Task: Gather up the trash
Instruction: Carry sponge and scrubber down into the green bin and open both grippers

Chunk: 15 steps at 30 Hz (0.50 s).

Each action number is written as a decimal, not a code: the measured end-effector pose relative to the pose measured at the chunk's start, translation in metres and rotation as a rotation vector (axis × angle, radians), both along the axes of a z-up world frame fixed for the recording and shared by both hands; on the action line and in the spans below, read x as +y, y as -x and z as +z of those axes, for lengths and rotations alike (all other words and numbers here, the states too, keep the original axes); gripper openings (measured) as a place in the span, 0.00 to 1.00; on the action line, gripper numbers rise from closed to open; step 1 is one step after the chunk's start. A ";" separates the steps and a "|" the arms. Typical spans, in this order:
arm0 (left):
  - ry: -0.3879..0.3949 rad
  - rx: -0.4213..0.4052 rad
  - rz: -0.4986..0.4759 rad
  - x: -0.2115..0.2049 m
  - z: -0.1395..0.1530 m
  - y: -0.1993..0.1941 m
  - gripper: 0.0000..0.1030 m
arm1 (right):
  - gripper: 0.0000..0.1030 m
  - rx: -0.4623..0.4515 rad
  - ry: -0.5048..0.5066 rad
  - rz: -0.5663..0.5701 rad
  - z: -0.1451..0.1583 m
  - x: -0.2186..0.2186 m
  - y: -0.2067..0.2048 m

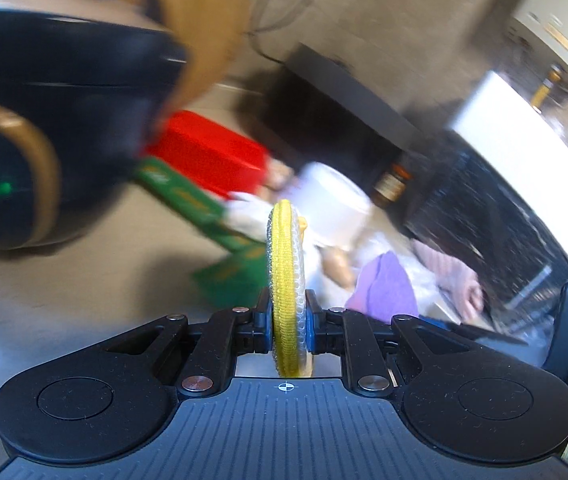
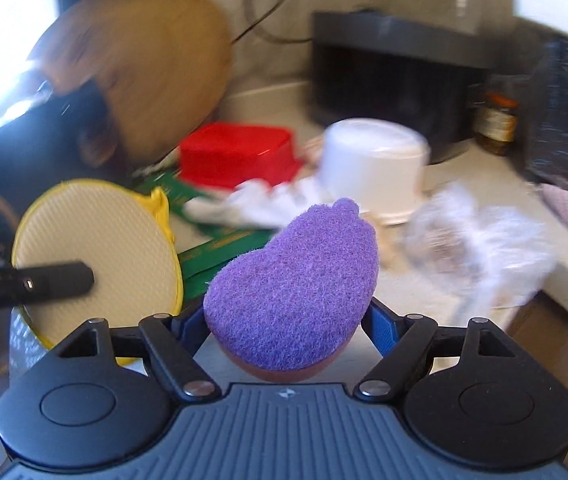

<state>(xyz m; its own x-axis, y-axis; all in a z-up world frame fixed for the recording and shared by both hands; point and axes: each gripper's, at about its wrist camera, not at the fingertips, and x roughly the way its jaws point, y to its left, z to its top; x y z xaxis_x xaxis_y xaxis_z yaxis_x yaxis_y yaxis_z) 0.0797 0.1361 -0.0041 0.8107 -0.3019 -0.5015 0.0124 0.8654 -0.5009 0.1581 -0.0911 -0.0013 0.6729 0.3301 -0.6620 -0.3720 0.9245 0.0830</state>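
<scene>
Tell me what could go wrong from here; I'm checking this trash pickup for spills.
1. The right gripper holds the purple sponge only by its near end, so it may slip out.
2. The left gripper pinches the yellow pad on edge; it could twist free.
3. The white cup and crumpled plastic lie close ahead and might get knocked.

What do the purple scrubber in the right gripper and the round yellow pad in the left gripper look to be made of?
Purple scrubber: fuzzy abrasive fibre on top, matte, over what looks like a reddish-brown foam base. Round yellow pad: woven fabric, it seems; its cream face shows a fine honeycomb weave, with a stitched yellow knit binding around the edge.
</scene>
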 end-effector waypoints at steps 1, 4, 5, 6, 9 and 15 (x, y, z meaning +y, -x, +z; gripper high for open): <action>0.001 -0.003 -0.029 -0.007 0.001 -0.005 0.18 | 0.77 -0.005 -0.004 -0.030 0.004 -0.011 0.000; -0.003 -0.011 -0.128 -0.033 0.004 -0.019 0.18 | 0.78 0.003 -0.008 -0.107 0.010 -0.049 -0.001; -0.005 -0.011 -0.166 -0.043 0.004 -0.024 0.18 | 0.78 0.018 -0.018 -0.134 0.011 -0.064 -0.003; -0.007 -0.010 -0.205 -0.053 0.004 -0.028 0.18 | 0.78 0.029 -0.032 -0.157 0.012 -0.079 -0.002; -0.015 0.007 -0.323 -0.086 0.003 -0.040 0.18 | 0.78 0.066 -0.066 -0.223 0.007 -0.124 0.000; -0.055 0.107 -0.535 -0.166 -0.018 -0.064 0.18 | 0.78 0.158 -0.064 -0.362 -0.029 -0.192 0.002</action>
